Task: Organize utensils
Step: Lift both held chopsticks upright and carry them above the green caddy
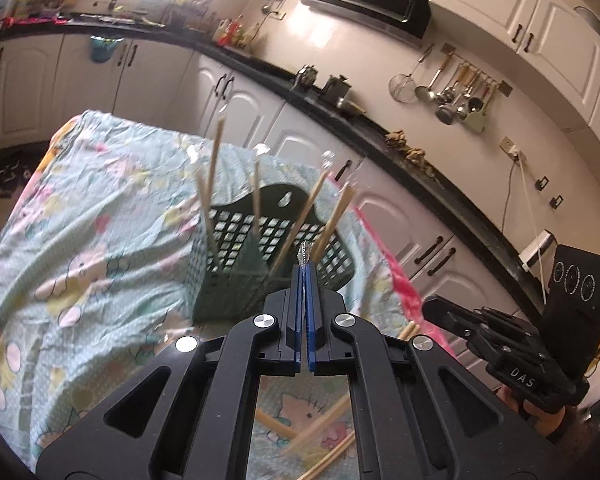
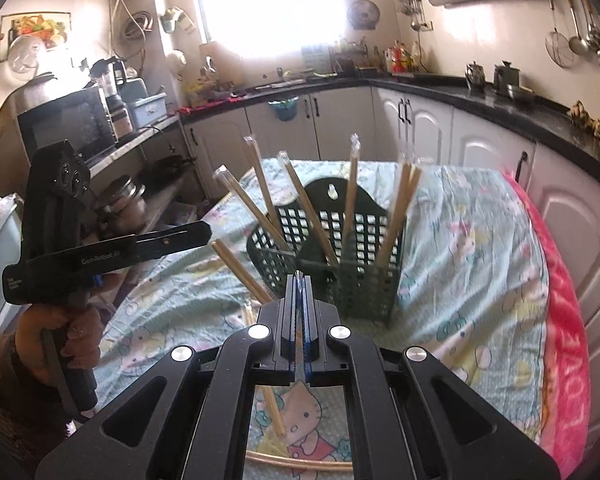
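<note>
Here both claws, left claw (image 1: 305,268) and right claw (image 2: 299,280), pinch crinkly clear-wrapped chopsticks (image 2: 242,274) before the green lattice plastic basket (image 2: 352,256) at centre frame.

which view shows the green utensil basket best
The right wrist view: the green basket stands nearly whole, with its hanging tab, mesh walls and the wrapped chopsticks upright inside. In the left wrist view the left gripper covers the basket's near corner.

Patterned cloth (image 2: 472,256) over the table, pink towel (image 2: 560,320) along its right edge. Microwave (image 2: 66,124) on the left shelf; ladles (image 1: 456,96) hung above the black counter (image 1: 380,128).
</note>
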`<state>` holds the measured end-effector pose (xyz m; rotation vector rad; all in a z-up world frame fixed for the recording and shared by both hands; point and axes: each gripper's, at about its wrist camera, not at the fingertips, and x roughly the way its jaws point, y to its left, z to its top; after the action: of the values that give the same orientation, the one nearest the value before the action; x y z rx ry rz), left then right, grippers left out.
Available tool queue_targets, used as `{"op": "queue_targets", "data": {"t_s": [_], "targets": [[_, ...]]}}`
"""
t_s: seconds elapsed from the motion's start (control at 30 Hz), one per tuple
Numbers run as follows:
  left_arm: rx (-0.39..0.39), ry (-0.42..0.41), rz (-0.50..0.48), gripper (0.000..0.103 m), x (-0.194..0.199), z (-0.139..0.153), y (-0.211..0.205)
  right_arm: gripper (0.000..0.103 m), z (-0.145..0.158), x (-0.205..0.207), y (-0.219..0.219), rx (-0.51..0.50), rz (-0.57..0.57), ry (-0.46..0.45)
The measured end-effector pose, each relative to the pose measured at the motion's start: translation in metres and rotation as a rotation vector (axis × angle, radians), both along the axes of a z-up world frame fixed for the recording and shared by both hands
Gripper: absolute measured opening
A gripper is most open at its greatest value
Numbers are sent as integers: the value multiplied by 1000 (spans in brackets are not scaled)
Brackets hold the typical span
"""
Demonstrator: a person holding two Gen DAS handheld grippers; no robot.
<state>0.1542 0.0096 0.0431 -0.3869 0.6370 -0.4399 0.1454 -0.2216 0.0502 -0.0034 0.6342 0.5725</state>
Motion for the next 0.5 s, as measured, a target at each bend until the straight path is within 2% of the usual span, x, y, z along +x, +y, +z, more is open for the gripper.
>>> {"op": "queue_targets", "data": {"t_s": [0.5], "targets": [[-23, -119, -41, 0, 4, 59, -7, 2, 57, 5, -13, 35, -13, -121]]}}
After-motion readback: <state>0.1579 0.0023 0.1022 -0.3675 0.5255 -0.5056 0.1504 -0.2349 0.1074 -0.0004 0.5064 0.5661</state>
